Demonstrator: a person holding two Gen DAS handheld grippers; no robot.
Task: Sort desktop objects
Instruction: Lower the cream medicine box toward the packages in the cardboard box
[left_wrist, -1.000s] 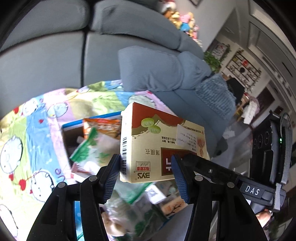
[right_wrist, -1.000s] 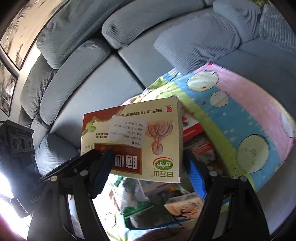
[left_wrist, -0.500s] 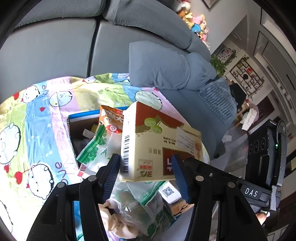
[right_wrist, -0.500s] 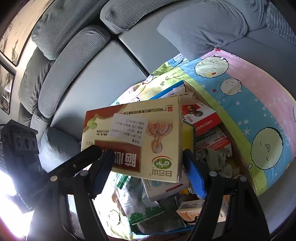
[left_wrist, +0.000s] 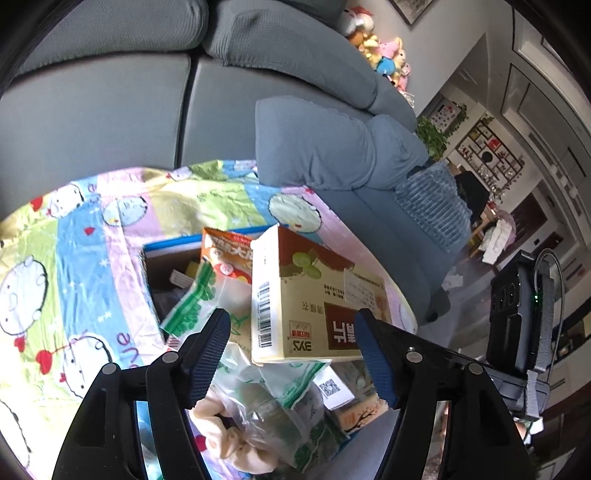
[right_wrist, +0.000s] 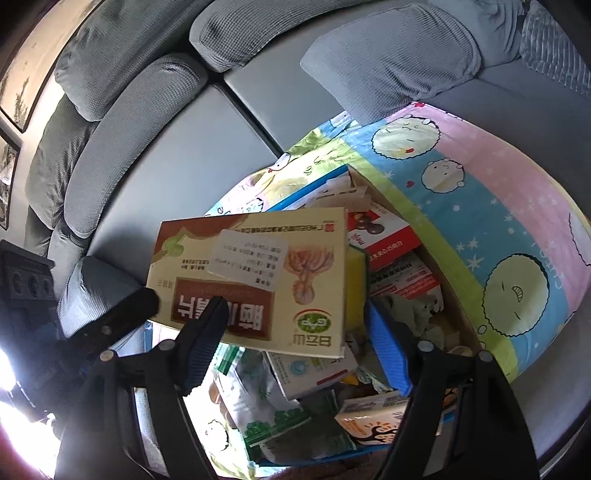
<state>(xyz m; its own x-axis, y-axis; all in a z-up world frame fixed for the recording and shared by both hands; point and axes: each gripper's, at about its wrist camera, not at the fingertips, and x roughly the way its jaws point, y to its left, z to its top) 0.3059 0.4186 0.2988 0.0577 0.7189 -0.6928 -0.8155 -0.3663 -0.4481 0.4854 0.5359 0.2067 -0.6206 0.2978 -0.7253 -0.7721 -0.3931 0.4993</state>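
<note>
Fingers: your left gripper (left_wrist: 295, 354) was opening off the medicine carton (left_wrist: 314, 306), right gripper (right_wrist: 295, 343) clamped it; storage box (left_wrist: 147, 258) already crammed, carton not down yet.

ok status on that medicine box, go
Left gripper jaws opening, pads off medicine box. Right gripper gripping it over the cluttered storage box.

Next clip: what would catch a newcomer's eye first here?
The big tan-and-brown medicine box, held up between both claws over a carton crammed with packets. The left claw is opening, its pads clear of the box, while the right claw grips it. Beneath lies a bright cartoon-print sheet.
</note>
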